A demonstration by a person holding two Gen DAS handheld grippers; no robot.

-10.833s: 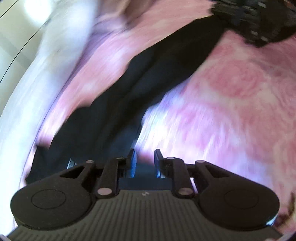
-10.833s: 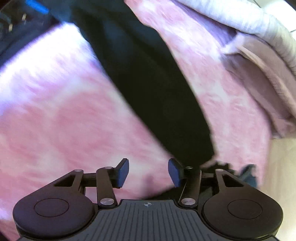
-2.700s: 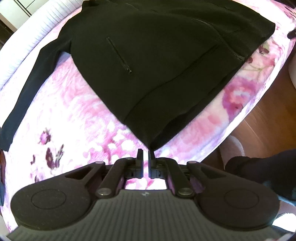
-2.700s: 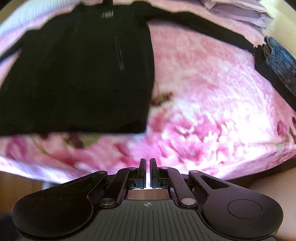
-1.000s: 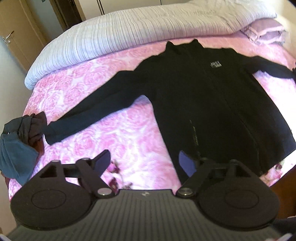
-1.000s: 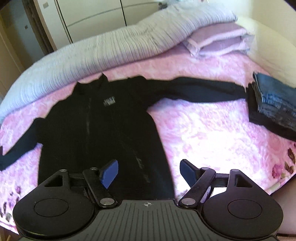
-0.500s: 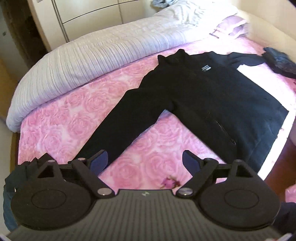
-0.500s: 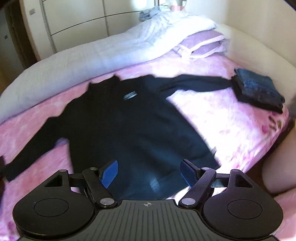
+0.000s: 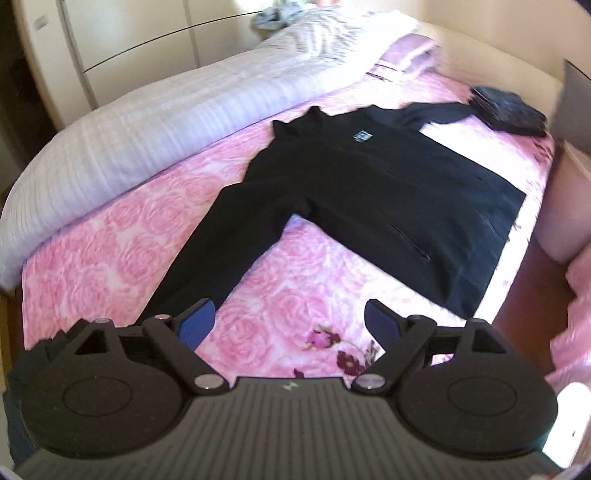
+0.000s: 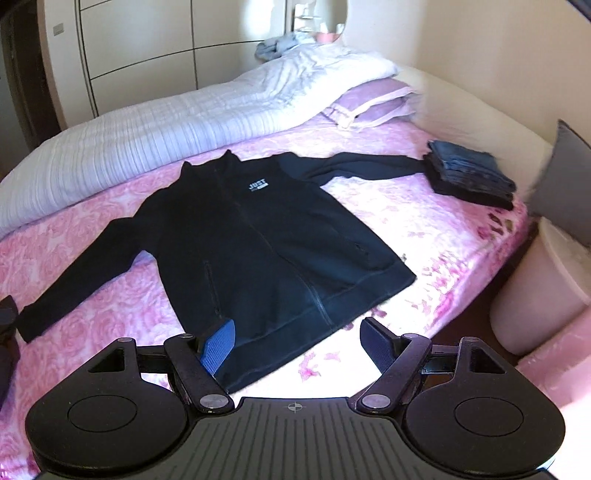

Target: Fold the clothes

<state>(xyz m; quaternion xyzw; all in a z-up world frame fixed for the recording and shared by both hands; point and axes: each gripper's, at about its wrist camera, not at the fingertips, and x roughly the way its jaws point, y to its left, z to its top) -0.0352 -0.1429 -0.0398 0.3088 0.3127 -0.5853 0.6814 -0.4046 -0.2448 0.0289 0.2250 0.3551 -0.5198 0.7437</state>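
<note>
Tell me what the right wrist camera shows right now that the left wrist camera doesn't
Only the right wrist view shows the round mirror on the wall, the grey cushion, and the jacket's whole hem. Only the left wrist view shows the dark purple flowers printed on the bedspread by its fingers. Both show the black jacket spread flat with sleeves out on the pink bedspread, the folded jeans stack, the white duvet, and an open, empty gripper: right gripper, left gripper.

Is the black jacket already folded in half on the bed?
No, the black jacket lies spread flat on the pink bedspread with both sleeves stretched out to the sides.
</note>
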